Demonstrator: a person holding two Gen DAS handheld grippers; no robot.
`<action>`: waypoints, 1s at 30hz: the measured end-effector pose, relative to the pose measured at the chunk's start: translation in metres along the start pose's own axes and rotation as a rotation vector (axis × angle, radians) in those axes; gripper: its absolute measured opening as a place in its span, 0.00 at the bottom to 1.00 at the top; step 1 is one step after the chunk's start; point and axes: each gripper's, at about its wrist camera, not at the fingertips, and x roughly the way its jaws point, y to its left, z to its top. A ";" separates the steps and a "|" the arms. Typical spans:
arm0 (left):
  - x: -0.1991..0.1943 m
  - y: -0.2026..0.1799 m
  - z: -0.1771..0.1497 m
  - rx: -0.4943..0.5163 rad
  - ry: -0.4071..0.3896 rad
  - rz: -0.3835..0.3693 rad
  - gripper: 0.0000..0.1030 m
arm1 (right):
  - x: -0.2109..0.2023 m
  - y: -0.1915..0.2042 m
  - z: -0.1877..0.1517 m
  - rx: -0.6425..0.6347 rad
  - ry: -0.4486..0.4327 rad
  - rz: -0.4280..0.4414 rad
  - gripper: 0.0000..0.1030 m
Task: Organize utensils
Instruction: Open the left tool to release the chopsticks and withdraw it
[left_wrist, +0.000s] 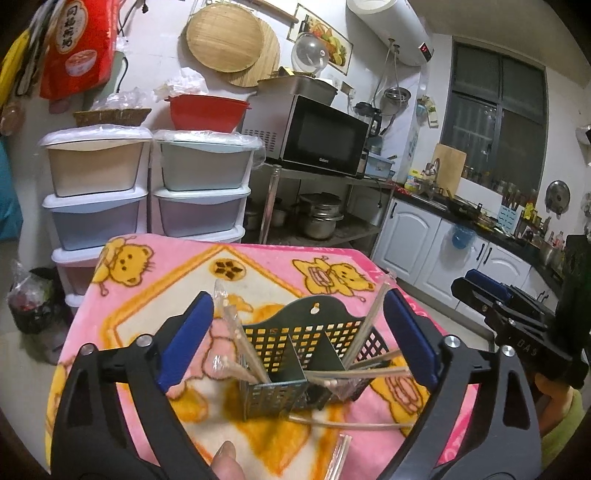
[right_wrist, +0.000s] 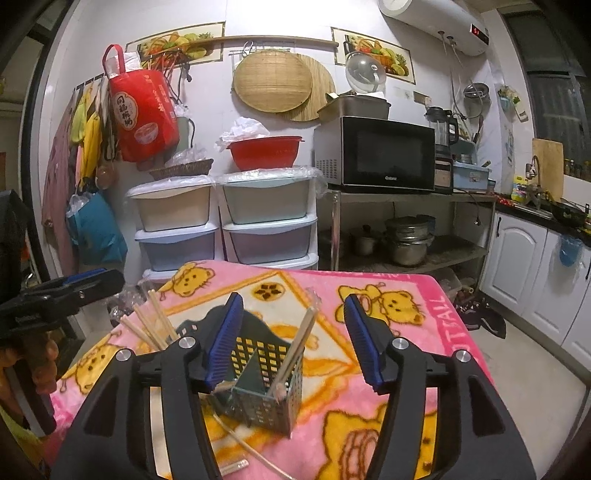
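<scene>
Two claws hover over a perforated metal utensil caddy (left_wrist: 295, 354) that stands near the middle of the tabletop (left_wrist: 155, 295), which is covered by a pink bear-print blanket. The left claw (left_wrist: 295, 336) is spread wide, its blue pads on either side of the caddy and touching nothing. The right claw (right_wrist: 293, 343) is partly open and likewise empty, with its left pad just beside the caddy's rim.

Several wrapped chopsticks (left_wrist: 364, 325) already lean in the caddy's compartments, fanning outward at steep angles. One loose chopstick (left_wrist: 343, 424) lies on the blanket in front of the caddy, toward the near edge, and a short wrapped piece (left_wrist: 341, 456) sits nearer still.

The risk I see is the caddy itself: it looks light and rests on soft fabric, so a pad nudging its wall or catching a leaning stick could tip it and spill what is sorted. The flat-lying stick may also be hard to pinch, since the blanket pile gives under the pads and the stick can roll away.
</scene>
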 end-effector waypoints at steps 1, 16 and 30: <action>-0.002 0.000 -0.001 -0.002 -0.002 -0.005 0.88 | -0.002 0.000 -0.001 -0.001 0.001 0.000 0.54; -0.026 -0.006 -0.020 0.000 -0.013 -0.013 0.90 | -0.028 0.003 -0.020 -0.015 0.016 0.000 0.56; -0.061 -0.005 -0.060 -0.012 0.020 -0.027 0.89 | -0.040 -0.002 -0.046 -0.005 0.069 -0.017 0.56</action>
